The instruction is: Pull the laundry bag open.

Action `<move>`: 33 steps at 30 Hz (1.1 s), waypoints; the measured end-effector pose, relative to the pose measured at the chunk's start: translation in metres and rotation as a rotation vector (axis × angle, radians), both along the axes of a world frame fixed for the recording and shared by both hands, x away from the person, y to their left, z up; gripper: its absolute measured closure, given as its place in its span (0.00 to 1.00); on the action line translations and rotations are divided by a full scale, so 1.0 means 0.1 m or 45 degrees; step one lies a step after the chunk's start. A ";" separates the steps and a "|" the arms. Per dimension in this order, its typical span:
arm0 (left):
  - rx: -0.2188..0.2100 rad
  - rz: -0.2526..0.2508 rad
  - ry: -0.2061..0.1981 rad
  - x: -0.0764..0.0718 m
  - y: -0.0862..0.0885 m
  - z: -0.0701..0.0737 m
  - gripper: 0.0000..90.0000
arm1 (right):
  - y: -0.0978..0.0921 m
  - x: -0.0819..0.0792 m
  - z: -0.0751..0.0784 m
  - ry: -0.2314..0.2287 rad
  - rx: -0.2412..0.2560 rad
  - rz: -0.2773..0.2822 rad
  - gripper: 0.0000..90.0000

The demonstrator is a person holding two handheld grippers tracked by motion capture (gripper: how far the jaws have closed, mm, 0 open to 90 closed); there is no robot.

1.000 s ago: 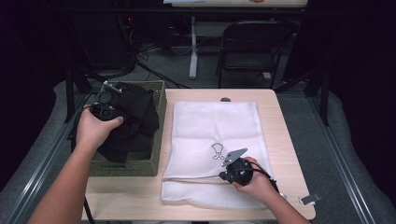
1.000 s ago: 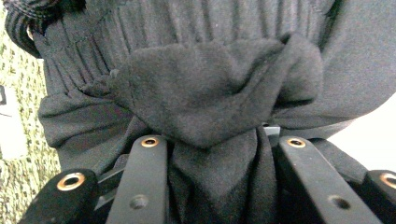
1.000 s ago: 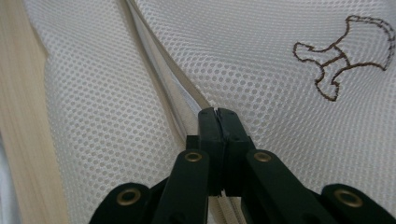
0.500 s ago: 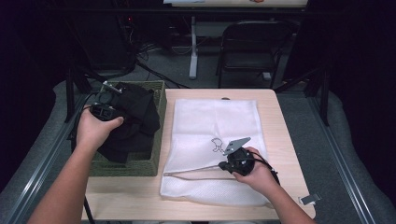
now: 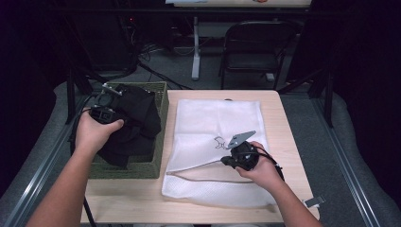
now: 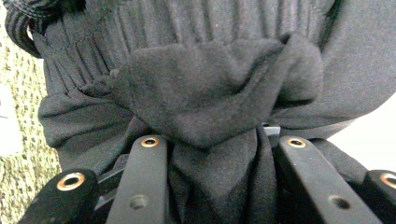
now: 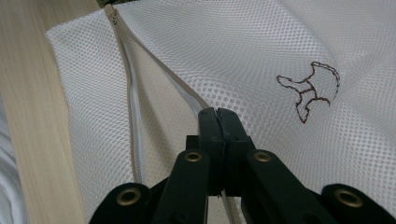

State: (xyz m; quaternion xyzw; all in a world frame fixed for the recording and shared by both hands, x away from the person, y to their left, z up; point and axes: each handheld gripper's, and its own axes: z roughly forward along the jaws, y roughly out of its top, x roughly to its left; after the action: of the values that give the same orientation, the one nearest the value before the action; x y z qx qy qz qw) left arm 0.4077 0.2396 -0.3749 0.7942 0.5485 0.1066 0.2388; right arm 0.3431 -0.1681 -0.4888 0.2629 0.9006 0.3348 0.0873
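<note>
A black garment (image 5: pixel 135 123) hangs bunched over a green woven basket (image 5: pixel 132 168) at the table's left. My left gripper (image 5: pixel 106 106) is shut on it, and a fold of the black cloth (image 6: pixel 210 93) is pinched between the jaws of this gripper (image 6: pixel 212 154). A white mesh bag (image 5: pixel 217 118) with a small embroidered mark (image 5: pixel 220 142) lies flat on the table. My right gripper (image 5: pixel 227 161) is shut on the bag's zipper edge. In the right gripper view the gripper (image 7: pixel 218 116) holds the upper mesh layer (image 7: pixel 261 56) raised, so the zipper (image 7: pixel 133 107) gapes.
The wooden table (image 5: pixel 283 123) has bare strips to the right of the bag and along its front. A small grey clip (image 5: pixel 314 201) lies at the front right corner. A dark chair (image 5: pixel 255 47) stands beyond the table's far edge.
My right gripper has moved away from the front edge with the bag's zipper edge in it, lifting the upper layer. The left gripper and garment have stayed put.
</note>
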 end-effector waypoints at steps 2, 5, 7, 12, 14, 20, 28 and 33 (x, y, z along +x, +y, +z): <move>-0.004 -0.004 -0.002 -0.01 0.00 0.00 0.75 | 0.00 0.01 0.00 -0.002 0.001 0.004 1.00; -0.007 -0.014 -0.008 -0.03 0.00 -0.01 0.75 | 0.00 0.02 0.01 0.003 0.004 -0.002 1.00; -0.013 -0.019 -0.006 -0.04 -0.01 0.00 0.75 | -0.01 0.03 0.03 0.004 0.010 -0.007 1.00; -0.020 -0.024 -0.017 -0.08 0.00 0.01 0.75 | -0.01 0.06 0.08 -0.001 0.023 -0.013 1.00; -0.022 -0.029 -0.022 -0.10 0.00 0.01 0.75 | -0.01 0.08 0.11 -0.007 0.030 -0.013 1.00; -0.026 -0.045 -0.026 -0.13 -0.02 0.02 0.75 | 0.00 0.10 0.15 -0.007 0.035 -0.014 1.00; -0.030 -0.076 -0.030 -0.18 -0.07 0.04 0.75 | -0.02 0.13 0.20 -0.020 0.069 -0.024 1.00; -0.021 -0.107 -0.033 -0.21 -0.10 0.06 0.75 | -0.04 0.15 0.26 -0.035 0.084 -0.034 1.00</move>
State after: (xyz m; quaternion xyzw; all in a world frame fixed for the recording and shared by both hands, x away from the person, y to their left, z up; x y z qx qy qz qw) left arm 0.3868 0.2292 -0.3688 0.8132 0.5122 0.1021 0.2568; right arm 0.3584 -0.1720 -0.4631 0.2731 0.8842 0.3667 0.0955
